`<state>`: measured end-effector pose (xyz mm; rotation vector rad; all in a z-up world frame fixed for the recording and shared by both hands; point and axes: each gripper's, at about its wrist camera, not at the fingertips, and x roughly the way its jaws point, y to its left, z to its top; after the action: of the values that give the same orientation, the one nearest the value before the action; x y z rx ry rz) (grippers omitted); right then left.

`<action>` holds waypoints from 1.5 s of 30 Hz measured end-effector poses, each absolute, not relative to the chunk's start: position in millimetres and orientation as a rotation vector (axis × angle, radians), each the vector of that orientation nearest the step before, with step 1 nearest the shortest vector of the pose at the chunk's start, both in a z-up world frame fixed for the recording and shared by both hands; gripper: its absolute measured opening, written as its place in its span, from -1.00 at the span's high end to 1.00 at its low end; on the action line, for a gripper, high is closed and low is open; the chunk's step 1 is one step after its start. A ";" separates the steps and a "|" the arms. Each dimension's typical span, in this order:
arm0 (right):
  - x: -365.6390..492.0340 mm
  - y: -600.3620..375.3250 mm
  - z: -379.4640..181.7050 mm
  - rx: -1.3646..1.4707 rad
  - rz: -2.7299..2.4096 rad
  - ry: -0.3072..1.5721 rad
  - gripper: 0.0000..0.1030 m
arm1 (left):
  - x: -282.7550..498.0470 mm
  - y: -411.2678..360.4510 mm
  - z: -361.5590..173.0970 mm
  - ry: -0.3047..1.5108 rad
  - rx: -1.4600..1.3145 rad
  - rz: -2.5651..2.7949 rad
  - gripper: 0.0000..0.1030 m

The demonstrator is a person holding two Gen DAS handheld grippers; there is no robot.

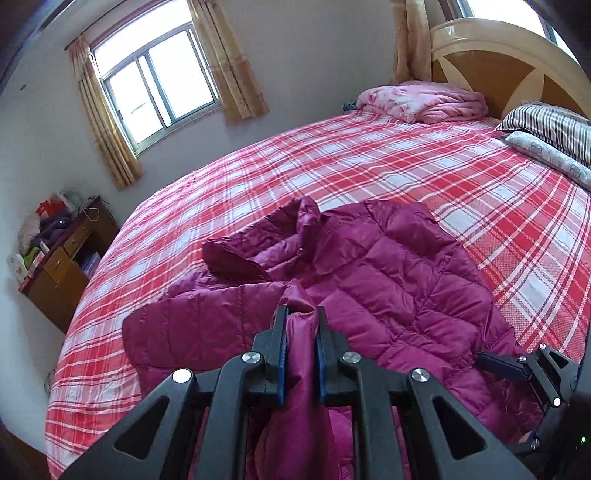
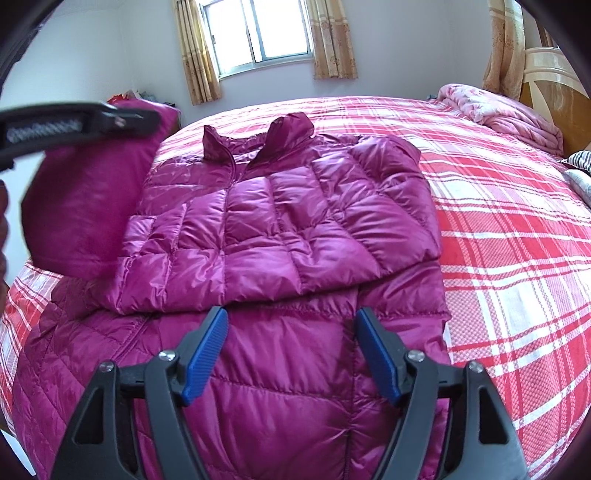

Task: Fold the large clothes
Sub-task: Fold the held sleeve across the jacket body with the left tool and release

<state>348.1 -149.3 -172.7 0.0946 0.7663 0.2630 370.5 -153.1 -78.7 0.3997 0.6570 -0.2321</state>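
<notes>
Magenta puffer jacket (image 2: 280, 221) lies spread across the middle of my right-wrist frame on the red plaid bedspread (image 2: 517, 240), collar toward the window (image 2: 269, 33). My left gripper (image 1: 302, 314) is clamped on a fold of its fabric at lower centre. My right gripper (image 2: 291, 321) hangs wide apart above the hem, gripping nothing.

Bright window (image 2: 271, 31) daylight, fisheye-warped edges

Bedroom: white walls (image 1: 314, 55), daylit window (image 1: 155, 81) with tan curtains (image 1: 236, 62), bed (image 1: 369, 158) in red plaid sheet, wooden headboard (image 1: 509, 70), cluttered wooden desk (image 1: 70, 254) by the wall.
</notes>
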 end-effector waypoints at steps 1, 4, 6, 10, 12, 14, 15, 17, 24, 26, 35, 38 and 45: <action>348.2 -149.3 -172.8 0.095 0.264 0.767 -0.47 | 371.9 -155.7 -80.9 0.656 0.402 -0.233 0.74; 348.4 -149.4 -173.4 0.098 0.267 0.769 -0.49 | 373.6 -163.5 -81.5 0.661 0.413 -0.243 0.68; 349.1 -149.8 -173.8 0.101 0.271 0.771 -0.50 | 370.8 -164.7 -75.3 0.643 0.402 -0.251 0.53; 349.8 -149.5 -174.2 0.102 0.279 0.775 -0.54 | 356.1 -158.0 -54.0 0.523 0.401 -0.238 -0.61; 349.6 -149.7 -174.1 0.104 0.279 0.774 -0.54 | 349.8 -144.1 -45.4 0.452 0.395 -0.207 -0.76; 348.4 -151.2 -173.3 0.114 0.285 0.765 -0.54 | 353.2 -127.9 -45.7 0.460 0.393 -0.178 -0.76; 347.1 -153.6 -172.0 0.128 0.291 0.756 -0.54 | 355.7 -119.0 -47.8 0.467 0.390 -0.156 -0.76; 343.9 -160.2 -167.1 0.163 0.296 0.741 -0.54 | 364.3 -92.6 -59.1 0.497 0.380 -0.103 -0.76; 348.2 -158.5 -136.7 0.268 0.362 0.719 -0.35 | 406.6 -5.3 -116.9 0.664 0.297 0.078 -0.76; 361.7 -144.2 -134.1 0.251 0.398 0.749 -0.24 | 418.1 6.7 -131.4 0.718 0.239 0.076 -0.76; 382.0 -127.8 -165.8 0.148 0.361 0.884 0.67 | 422.8 9.8 -161.9 0.764 0.194 0.033 -0.76; 376.6 -126.9 -161.8 0.104 0.342 0.891 0.67 | 419.9 18.0 -154.2 0.760 0.179 0.029 -0.76; 369.8 -124.2 -96.2 0.124 0.286 0.737 0.28 | 418.2 30.8 -105.5 0.676 0.043 -0.017 -0.76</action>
<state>369.8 -124.2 -96.2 0.1244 0.7368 0.2856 418.2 30.8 -105.5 0.0427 0.6762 -0.0166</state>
